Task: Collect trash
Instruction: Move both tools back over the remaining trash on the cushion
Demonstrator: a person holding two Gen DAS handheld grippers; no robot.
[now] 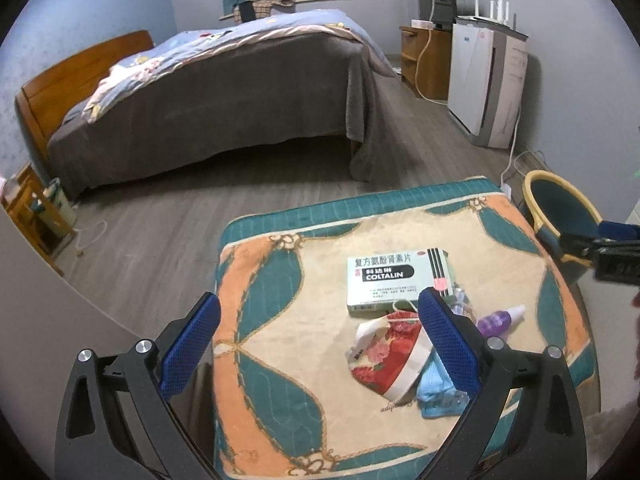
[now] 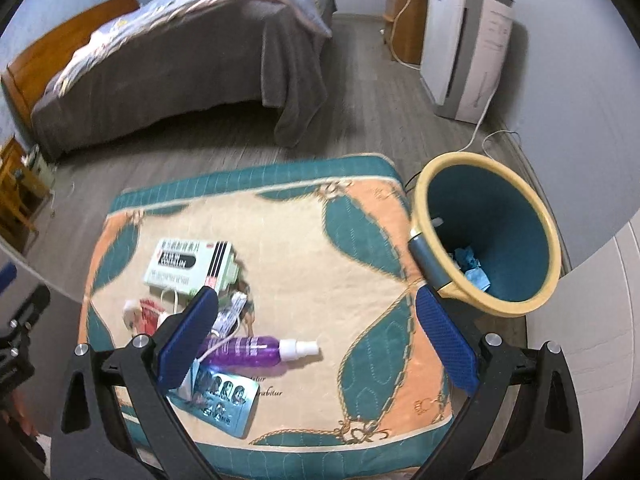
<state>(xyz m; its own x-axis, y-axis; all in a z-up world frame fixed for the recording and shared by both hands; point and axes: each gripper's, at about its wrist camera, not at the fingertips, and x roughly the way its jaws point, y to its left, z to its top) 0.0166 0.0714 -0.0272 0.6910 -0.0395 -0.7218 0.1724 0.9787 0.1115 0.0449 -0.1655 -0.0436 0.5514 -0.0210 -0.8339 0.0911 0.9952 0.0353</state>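
Observation:
A patterned cushion [image 1: 304, 320] [image 2: 304, 240] carries the trash. On it lie a green COLTALIN medicine box [image 1: 394, 278] [image 2: 188, 266], a red floral mask [image 1: 386, 354] [image 2: 150, 312], a blue mask [image 1: 434, 390], a purple spray bottle [image 1: 500, 320] [image 2: 256, 350] and a silver blister pack [image 2: 224, 400]. My left gripper [image 1: 320, 336] hovers open above the cushion's left part, its right finger over the masks. My right gripper [image 2: 316, 332] is open above the spray bottle, holding nothing. A teal bin with a yellow rim [image 1: 560, 216] [image 2: 488, 236] stands right of the cushion, with blue scraps [image 2: 472, 268] inside.
A bed [image 1: 208, 92] [image 2: 168, 52] with a grey cover stands across the wooden floor. A white appliance [image 1: 484, 84] [image 2: 464, 48] and a wooden cabinet [image 1: 424, 60] line the right wall, with a white cable [image 2: 480, 128] on the floor. A small wooden stand [image 1: 32, 208] is at far left.

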